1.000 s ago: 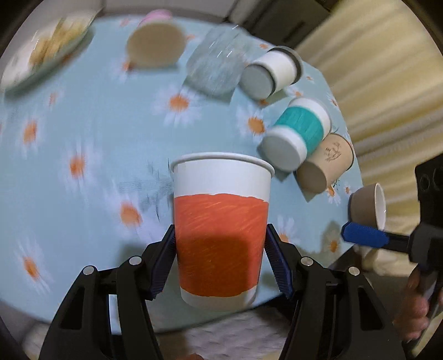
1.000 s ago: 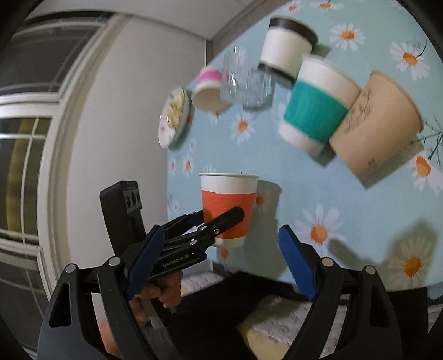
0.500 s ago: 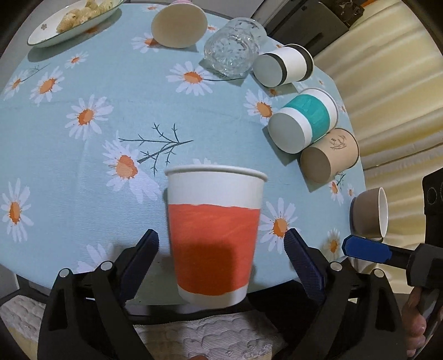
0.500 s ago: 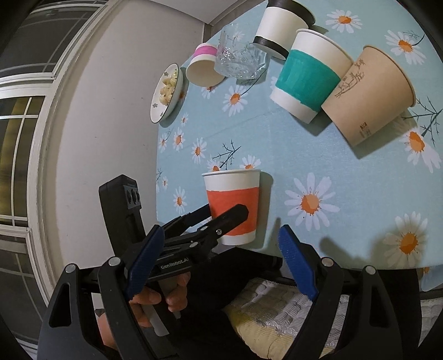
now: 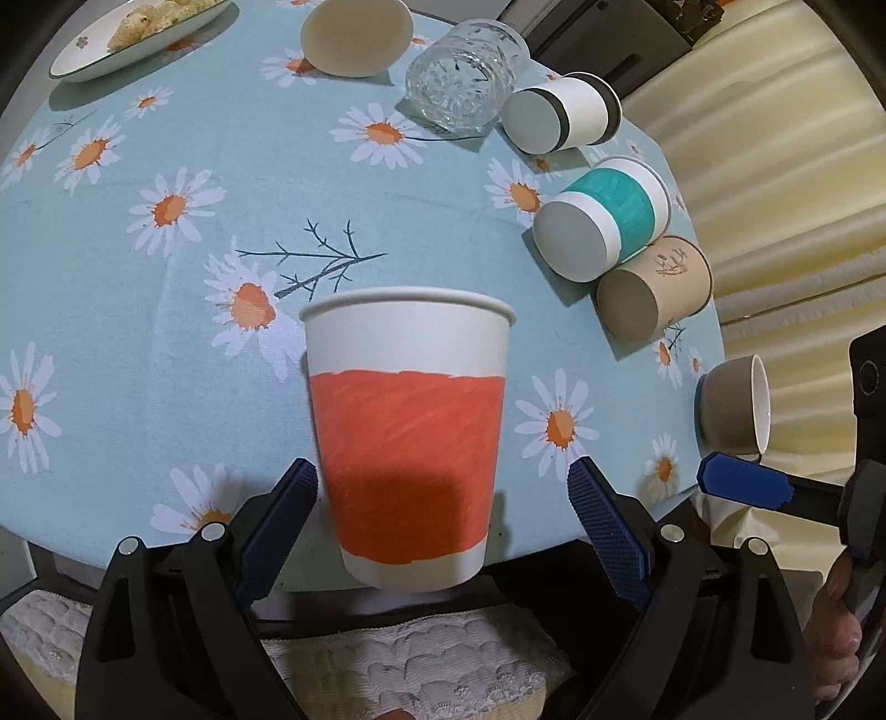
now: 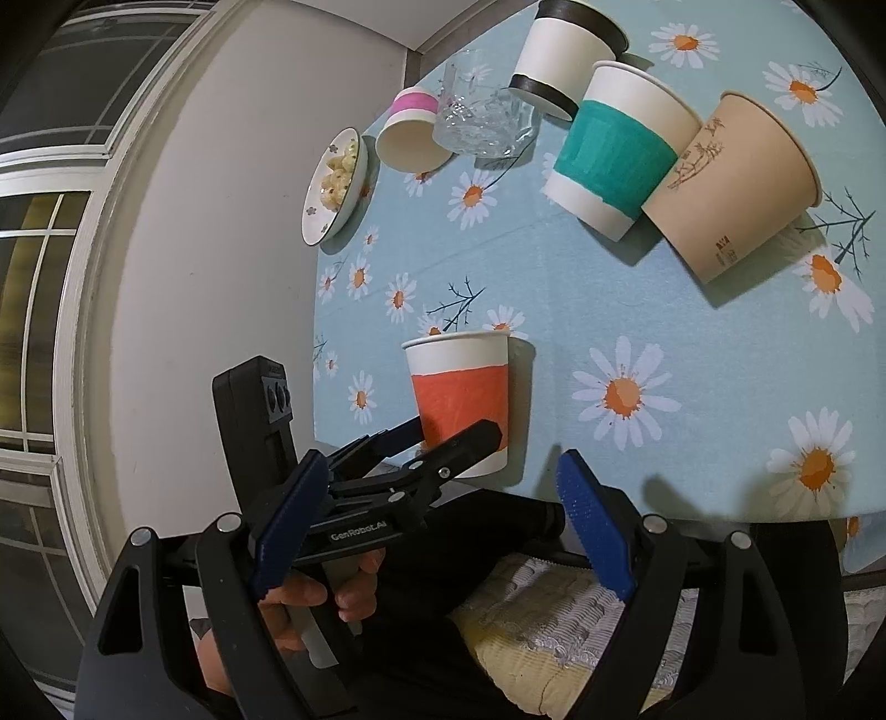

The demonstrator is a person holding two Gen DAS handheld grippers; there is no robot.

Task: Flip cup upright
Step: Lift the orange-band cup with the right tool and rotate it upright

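An orange-banded white paper cup [image 5: 407, 437] stands upright near the table's front edge; it also shows in the right wrist view [image 6: 462, 404]. My left gripper [image 5: 443, 526] is open, its blue pads on either side of the cup's lower half without touching it. My right gripper [image 6: 437, 531] is open and empty, off the table's edge to the right of the cup. In the right wrist view the left gripper [image 6: 443, 437] reaches toward the cup's base.
On the daisy tablecloth [image 5: 166, 288] several cups lie on their sides: teal-banded [image 5: 603, 224], tan [image 5: 653, 288], black-banded [image 5: 562, 119], pink-banded [image 6: 412, 135]. A glass tumbler [image 5: 462, 77] and a plate of food [image 5: 133, 33] sit at the back. A brown mug [image 5: 733, 401] lies at the right edge.
My left gripper has let go of the orange cup and drawn back. The cup now stands free on the table. The right gripper has hardly moved.
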